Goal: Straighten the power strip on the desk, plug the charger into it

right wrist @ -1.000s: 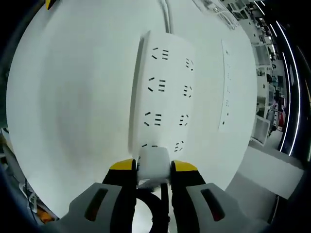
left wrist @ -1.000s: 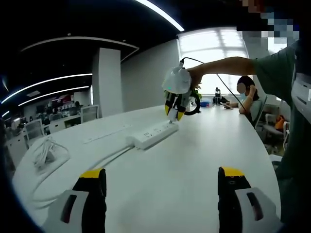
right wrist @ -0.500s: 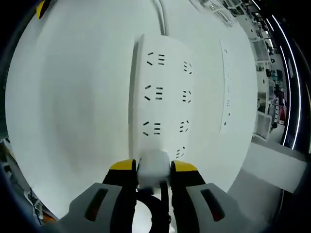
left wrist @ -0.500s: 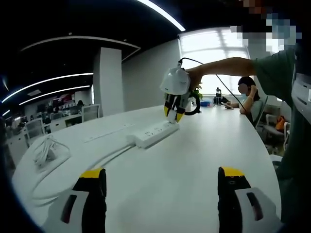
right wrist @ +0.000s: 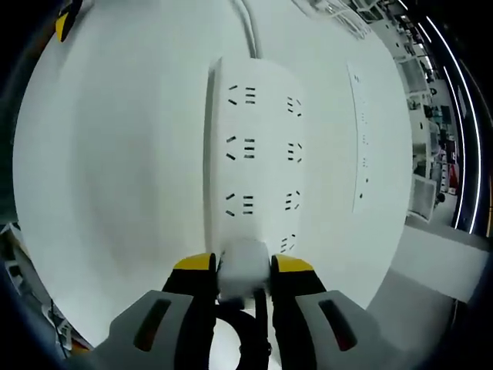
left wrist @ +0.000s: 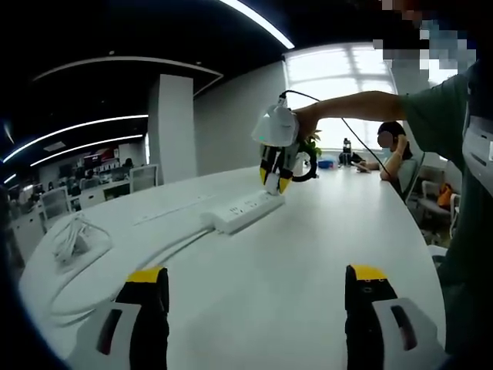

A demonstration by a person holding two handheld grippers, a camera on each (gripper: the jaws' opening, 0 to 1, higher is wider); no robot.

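Lifted slightly, right gripper (right wrist: 243,266) clamps charger (right wrist: 245,262) over power strip (right wrist: 254,162).

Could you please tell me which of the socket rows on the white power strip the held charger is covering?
The row nearest the right tool: the white cube charger hides its left socket on the white rectangular power strip. The three rows farther away lie fully uncovered.

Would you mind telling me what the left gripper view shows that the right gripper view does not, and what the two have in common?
Left gripper view alone: the left gripper, open and hovering over the desk, a bundled white cable, and the right gripper seen from outside, poised over the power strip.

Right gripper view alone: the strip's socket faces from above, with the charger pinched between the right gripper's jaws at the nearest socket.

Both share: power strip, its cord, white desk.
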